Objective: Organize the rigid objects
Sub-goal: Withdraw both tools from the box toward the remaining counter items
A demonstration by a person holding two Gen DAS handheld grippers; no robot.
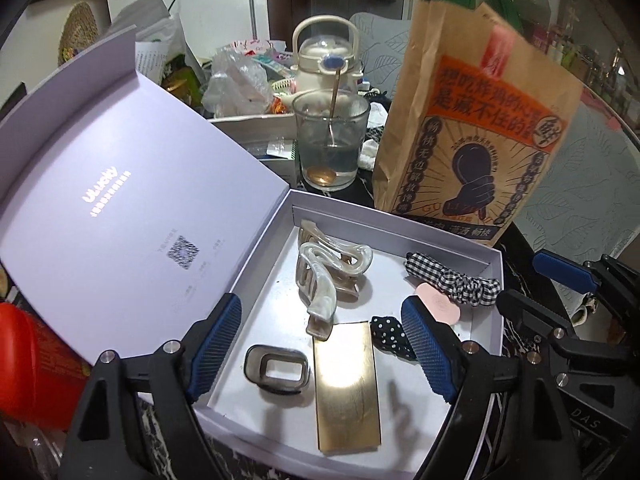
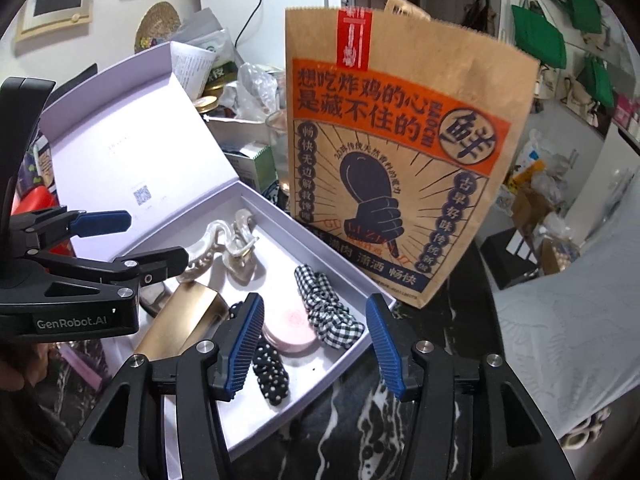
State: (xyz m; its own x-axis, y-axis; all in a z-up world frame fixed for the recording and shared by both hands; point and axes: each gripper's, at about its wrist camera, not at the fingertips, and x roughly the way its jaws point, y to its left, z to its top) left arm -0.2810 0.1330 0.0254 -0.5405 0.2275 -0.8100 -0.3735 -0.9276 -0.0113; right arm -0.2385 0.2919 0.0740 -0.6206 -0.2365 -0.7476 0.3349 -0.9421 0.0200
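Note:
A white box [image 1: 400, 234] lies open on the dark marbled table. In it are a pearly claw clip [image 1: 320, 276], a grey rectangular clip [image 1: 278, 370], a gold flat case [image 1: 346, 384], a pink round compact [image 1: 438, 304], a gingham scrunchie [image 1: 452, 280] and a polka-dot scrunchie [image 1: 390, 336]. My left gripper [image 1: 322, 344] hangs open above the box's near half, holding nothing. My right gripper [image 2: 314, 340] is open and empty over the box's right corner, above the compact [image 2: 290, 326] and the polka-dot scrunchie [image 2: 272, 376]. The left gripper [image 2: 136, 240] shows at the left of that view.
A tall printed paper bag [image 1: 472, 132] stands just behind the box. A glass with a spoon [image 1: 330, 144] and a white kettle [image 1: 324, 56] sit behind it amid clutter. The box's raised lid [image 1: 120, 200] walls off the left, with a red object [image 1: 24, 360] beyond.

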